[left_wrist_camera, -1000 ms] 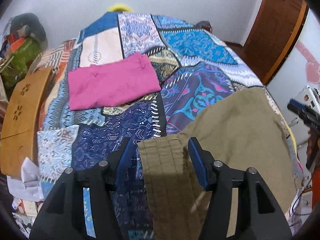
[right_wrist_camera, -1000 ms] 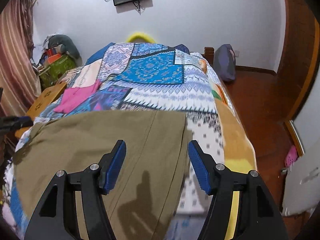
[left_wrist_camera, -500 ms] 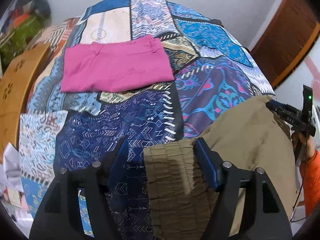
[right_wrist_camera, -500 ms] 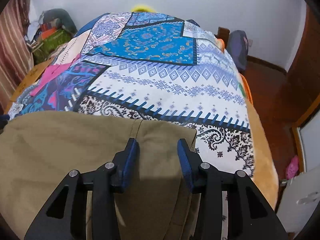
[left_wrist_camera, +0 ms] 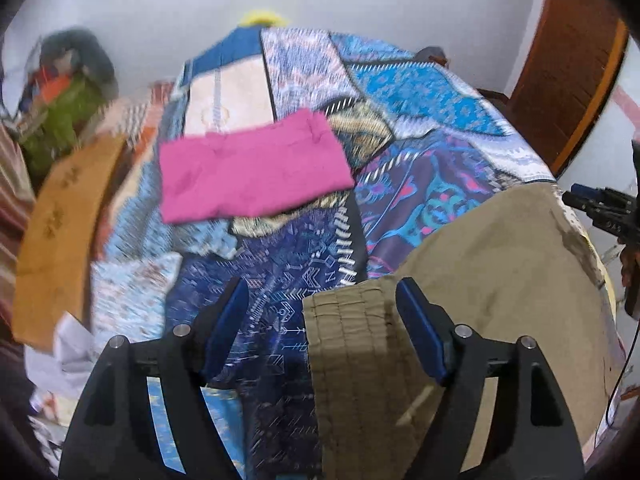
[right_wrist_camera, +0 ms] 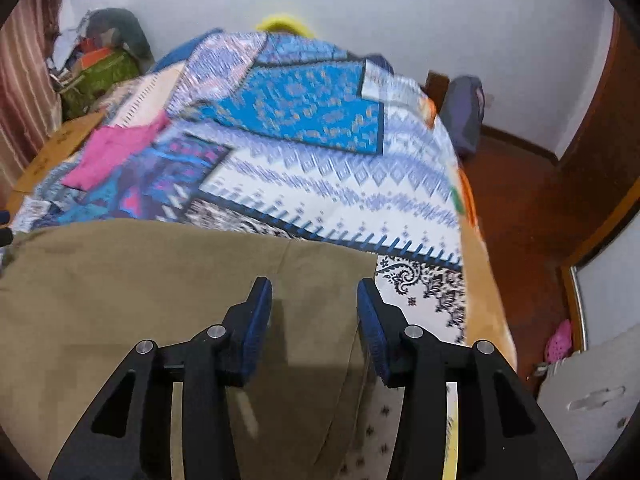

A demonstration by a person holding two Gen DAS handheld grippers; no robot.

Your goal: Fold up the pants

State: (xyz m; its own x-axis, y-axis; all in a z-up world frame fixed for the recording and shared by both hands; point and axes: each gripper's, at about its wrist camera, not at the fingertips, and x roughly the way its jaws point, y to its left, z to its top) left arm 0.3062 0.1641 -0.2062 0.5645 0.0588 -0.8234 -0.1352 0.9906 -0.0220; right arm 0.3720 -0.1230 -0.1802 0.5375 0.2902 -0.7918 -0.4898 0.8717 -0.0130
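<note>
Pants, khaki, lie spread on the patchwork bedspread at the near end of the bed, the elastic waistband toward our left and the leg ends toward our right.

Left gripper: we hold it tilted steeply down over the waistband corner. Its jaws have just been opening and now stand wide. The ribbed corner of the pants lies between them, close to the right pad; the left pad is over bare bedspread, well clear of the cloth. Neither pad presses on the fabric.

Right gripper: we hold it tilted down at a similar angle over the far corner of the pants, near the hem edge. Its jaws closed over the last second and have just reopened slightly, standing at a middling gap. Cloth lies flat under and between the pads, with no pinched fold visible, so we read the pads as not gripping. In the left wrist view this gripper shows at the right edge of the frame, beside the far side of the pants, with part of the hand behind it.

Pink garment, folded, lies farther up the bed, well apart from the pants. Both views are blurred by motion, so fine contact at the pads cannot be judged closely.
</note>
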